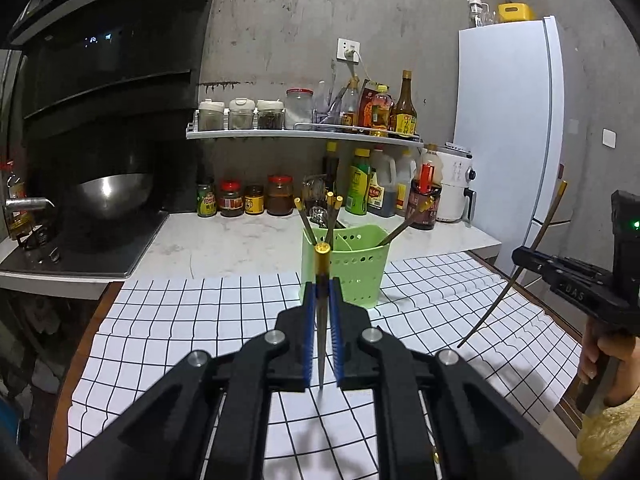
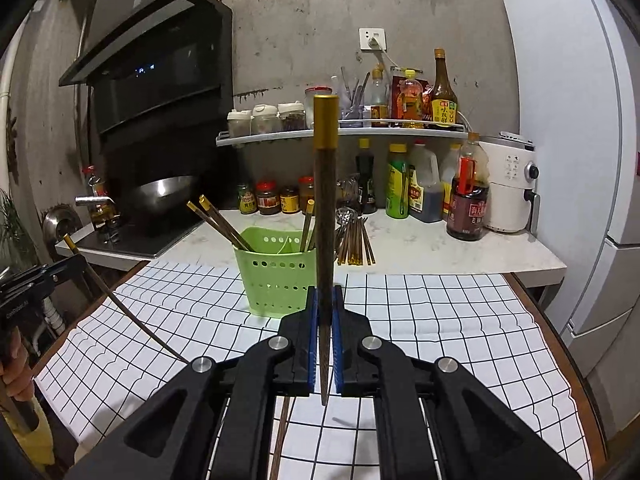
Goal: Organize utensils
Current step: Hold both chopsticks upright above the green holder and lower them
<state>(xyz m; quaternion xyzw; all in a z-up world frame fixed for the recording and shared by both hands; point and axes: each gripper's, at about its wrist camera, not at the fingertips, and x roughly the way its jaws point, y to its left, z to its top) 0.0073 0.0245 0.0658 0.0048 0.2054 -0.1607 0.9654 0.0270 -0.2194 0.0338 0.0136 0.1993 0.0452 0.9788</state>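
Note:
A green perforated holder (image 1: 346, 266) (image 2: 276, 270) stands on the checked cloth and holds several dark chopsticks with gold ends. My left gripper (image 1: 322, 286) is shut on one gold-capped chopstick (image 1: 322, 264), which points toward the holder just in front of it. My right gripper (image 2: 326, 294) is shut on another chopstick (image 2: 325, 184), held upright with its gold cap high, right of the holder's front. Each gripper shows in the other's view: the right gripper (image 1: 524, 258) with its chopstick, the left gripper (image 2: 74, 264) with its chopstick. A bundle of chopsticks (image 2: 356, 244) lies on the marble counter behind the holder.
Sauce bottles and jars (image 2: 400, 188) line the counter and the wall shelf (image 1: 304, 133). A wok (image 1: 106, 196) sits on the stove at left under the black hood. A white air fryer (image 2: 512, 188) and a fridge (image 1: 508, 120) stand at right. A loose chopstick (image 2: 280, 440) lies under my right gripper.

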